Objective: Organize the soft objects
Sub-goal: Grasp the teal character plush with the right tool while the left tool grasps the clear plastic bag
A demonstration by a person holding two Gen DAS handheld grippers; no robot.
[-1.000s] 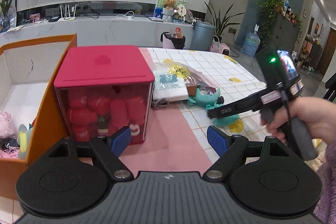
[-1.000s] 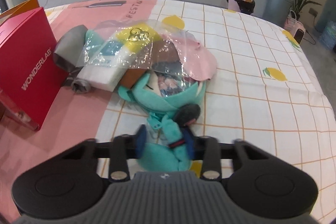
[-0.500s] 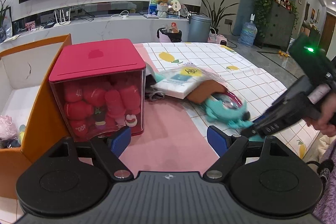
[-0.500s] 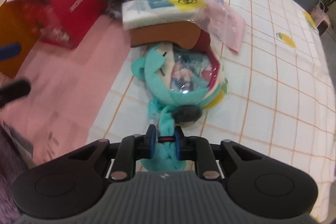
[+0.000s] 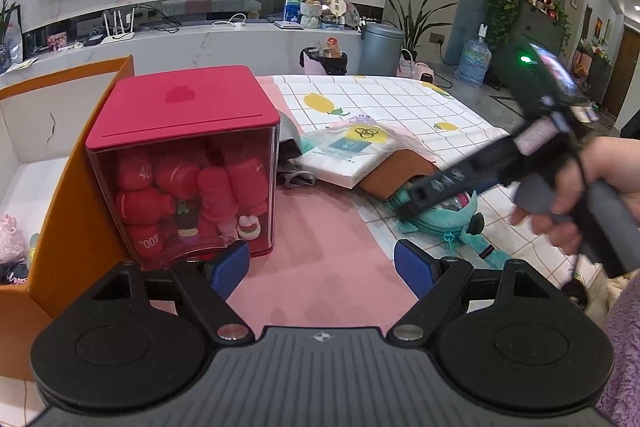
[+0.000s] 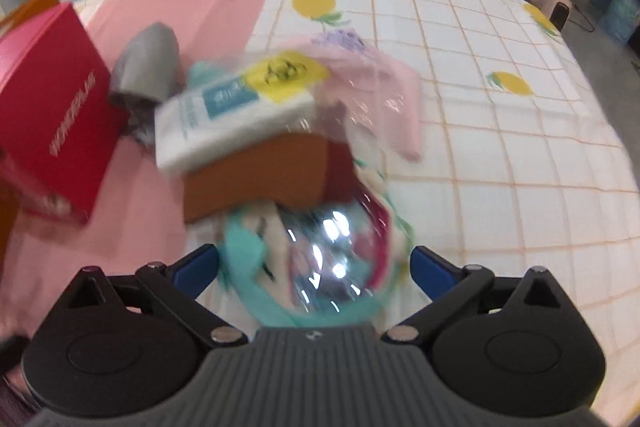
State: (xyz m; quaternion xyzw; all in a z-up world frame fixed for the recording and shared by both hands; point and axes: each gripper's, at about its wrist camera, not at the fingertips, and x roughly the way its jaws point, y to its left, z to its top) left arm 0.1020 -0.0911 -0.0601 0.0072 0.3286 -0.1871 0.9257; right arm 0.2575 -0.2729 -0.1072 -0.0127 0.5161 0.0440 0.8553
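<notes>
The teal plush pouch point(image 6: 320, 267), with its shiny clear window, lies on the checked cloth of the table point(image 6: 500, 155) toward the near edge, its upper end tucked under a brown box point(image 6: 260, 179). The right gripper point(image 6: 316, 267) straddles its body; the jaws have just been opening and now stand wide, blue pads clear of the fabric, so it is released, probably to take a broader hold on the body. On the brown box rests a bagged white pack point(image 6: 232, 119), with pink cloth point(image 6: 400, 99) and a grey pouch point(image 6: 148, 63) beside it. Farther left stand the red box point(image 5: 180, 163) and the orange bin point(image 5: 60, 187), likely the destination. The left gripper point(image 5: 322, 267) hangs open and empty over the pink cloth.
</notes>
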